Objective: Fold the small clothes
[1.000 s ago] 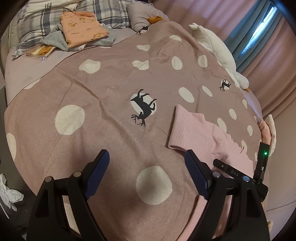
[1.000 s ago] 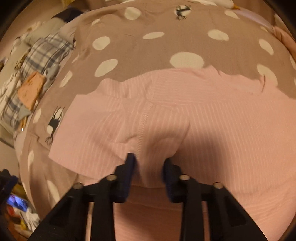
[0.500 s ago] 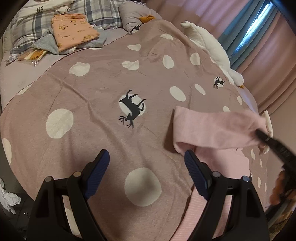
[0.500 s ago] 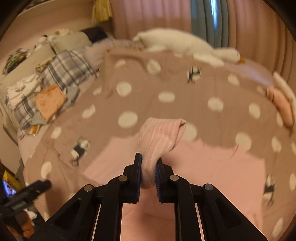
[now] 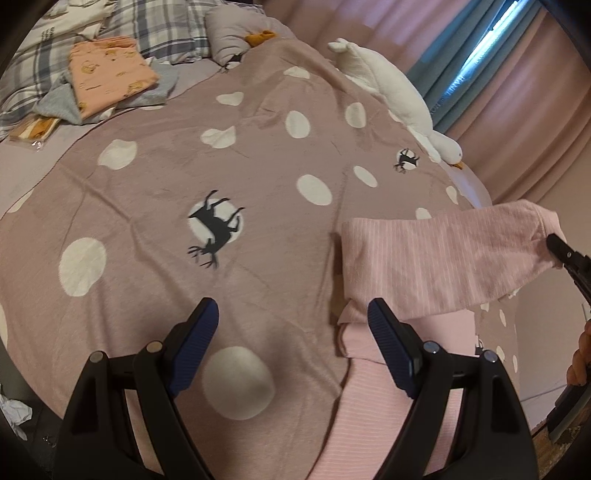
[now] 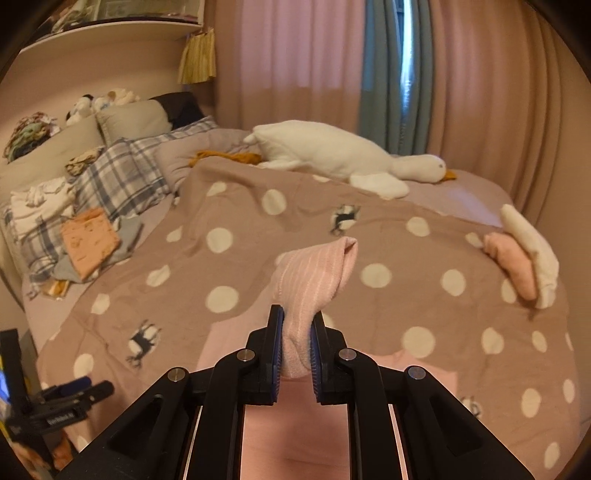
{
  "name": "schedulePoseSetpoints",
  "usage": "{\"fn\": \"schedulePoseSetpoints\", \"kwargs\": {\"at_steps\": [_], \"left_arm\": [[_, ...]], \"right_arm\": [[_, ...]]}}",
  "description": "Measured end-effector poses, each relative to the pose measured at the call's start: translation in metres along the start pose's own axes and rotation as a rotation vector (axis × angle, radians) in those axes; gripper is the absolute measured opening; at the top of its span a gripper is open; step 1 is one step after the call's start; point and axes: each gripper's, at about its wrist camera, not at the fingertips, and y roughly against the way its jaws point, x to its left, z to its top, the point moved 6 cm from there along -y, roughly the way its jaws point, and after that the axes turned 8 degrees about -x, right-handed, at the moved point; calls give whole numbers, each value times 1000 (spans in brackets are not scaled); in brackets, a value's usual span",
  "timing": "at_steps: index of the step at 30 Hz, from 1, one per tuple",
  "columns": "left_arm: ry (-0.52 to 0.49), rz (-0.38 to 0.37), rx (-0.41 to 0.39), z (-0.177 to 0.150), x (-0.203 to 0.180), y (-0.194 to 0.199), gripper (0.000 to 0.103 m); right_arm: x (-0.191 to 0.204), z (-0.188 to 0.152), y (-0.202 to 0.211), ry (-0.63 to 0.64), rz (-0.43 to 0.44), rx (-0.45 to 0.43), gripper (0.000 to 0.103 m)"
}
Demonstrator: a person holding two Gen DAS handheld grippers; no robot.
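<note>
A pink ribbed garment (image 5: pixel 436 254) lies at the near right of the dotted brown blanket (image 5: pixel 258 155). My right gripper (image 6: pixel 298 341) is shut on a bunched part of the pink garment (image 6: pixel 314 280) and holds it lifted above the bed; it shows at the right edge of the left wrist view (image 5: pixel 565 254). The lifted part stretches as a band over the rest of the garment, which lies flat below. My left gripper (image 5: pixel 291 332) is open and empty, low over the blanket, its right finger beside the garment's left edge.
A folded orange garment (image 5: pixel 107 74) lies on grey clothes by plaid pillows (image 5: pixel 159 22) at the far left. A white plush goose (image 5: pixel 391 88) lies along the far side. A pink and white plush (image 6: pixel 524 258) sits at the bed's right edge. Curtains (image 6: pixel 480 92) hang behind.
My right gripper closed on the pink garment and lifted its pinched part up off the bed. The left gripper stayed open and shifted slightly.
</note>
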Motion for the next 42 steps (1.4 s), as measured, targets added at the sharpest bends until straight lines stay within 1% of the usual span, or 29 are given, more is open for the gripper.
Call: {"fn": "schedulePoseSetpoints", "kwargs": {"at_steps": [2,8,10,11,13,16,19,21,25,30,33,38,42], "left_arm": [[-8,-15,5,2,-8,-3,82],[-37,-75,35,3,-34,-18,80],[-48,-98,57,1,-43,-27,72],[-54,-109,70,0,-47,-31,70],[-68,-134,96,-3,-57,-42,59],[-94,-152,131,-9,-72,-56,48],[-125,-159,159,-14,-84,-68,43],[-138,-162,186,-19,-90,-76,40],[-161,-158,237,-30,-100,-95,29],[-175,-165,288,-43,-110,-113,22],[-189,-162,316,-52,-115,-122,20],[-219,-115,340,-63,-115,-139,18],[-220,-90,350,-68,-111,-149,18]], "right_arm": [[-11,-1,2,1,-33,-1,14],[-37,-7,5,-23,-83,10,14],[-45,-10,5,-31,-103,16,14],[-51,-12,5,-36,-112,20,14],[-59,-17,4,-43,-127,30,14],[-72,-24,3,-55,-156,45,14],[-86,-32,1,-67,-179,64,14],[-95,-37,-1,-71,-193,75,14],[-110,-46,-3,-71,-224,98,14],[-125,-60,-7,-99,-236,128,14],[-132,-68,-10,-116,-243,148,14],[-140,-79,-13,-122,-257,169,14],[-147,-84,-12,-129,-263,175,14]]}}
